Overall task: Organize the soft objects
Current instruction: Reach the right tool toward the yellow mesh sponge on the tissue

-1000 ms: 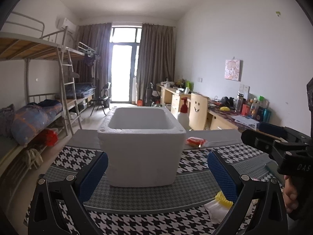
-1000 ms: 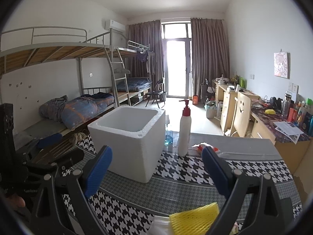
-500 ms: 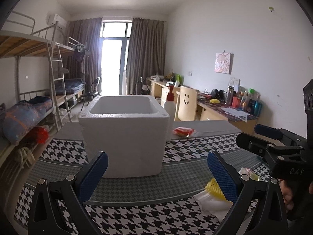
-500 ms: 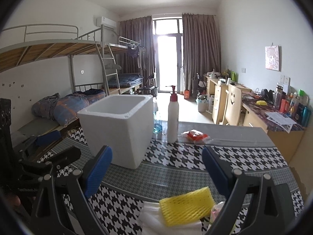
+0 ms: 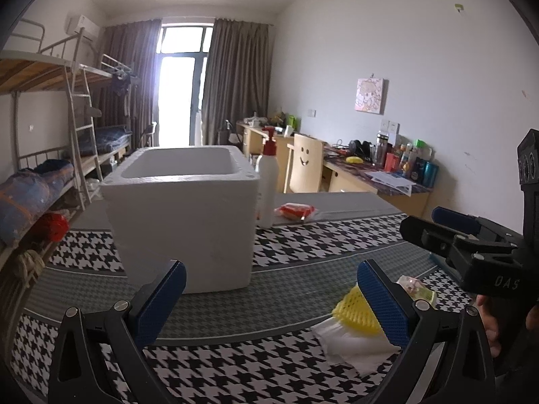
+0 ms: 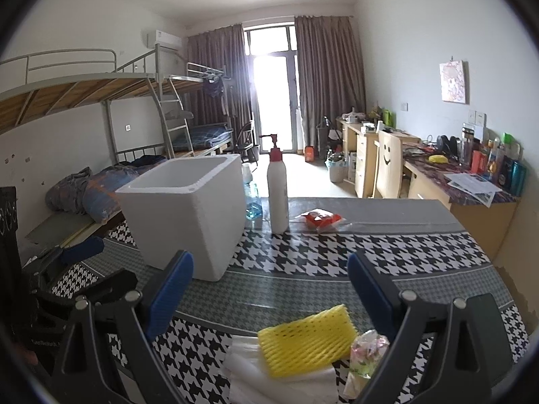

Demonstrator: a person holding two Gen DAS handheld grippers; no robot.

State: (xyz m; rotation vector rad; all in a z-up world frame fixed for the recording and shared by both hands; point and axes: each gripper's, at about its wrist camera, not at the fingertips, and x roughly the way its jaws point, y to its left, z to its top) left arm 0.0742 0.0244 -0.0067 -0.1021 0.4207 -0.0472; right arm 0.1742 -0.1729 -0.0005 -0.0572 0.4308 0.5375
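Note:
A yellow foam net sleeve (image 6: 308, 341) lies on a white foam sheet (image 6: 249, 373) at the table's near edge, with a small clear packet (image 6: 365, 353) beside it. They lie just below and between the fingers of my open, empty right gripper (image 6: 269, 289). The sleeve also shows in the left wrist view (image 5: 353, 309), right of my open, empty left gripper (image 5: 269, 299). A white styrofoam box (image 5: 182, 215) stands open-topped ahead of the left gripper. A red packet (image 6: 320, 219) lies farther back.
A white pump bottle (image 6: 278, 188) with a red cap stands right of the box. A houndstooth cloth (image 6: 337, 259) covers the table. Bunk beds stand to the left, desks and a chair (image 6: 389, 165) to the right.
Both views have swung so the box sits farther left. The yellow sleeve and white sheet have come more fully into view near both grippers.

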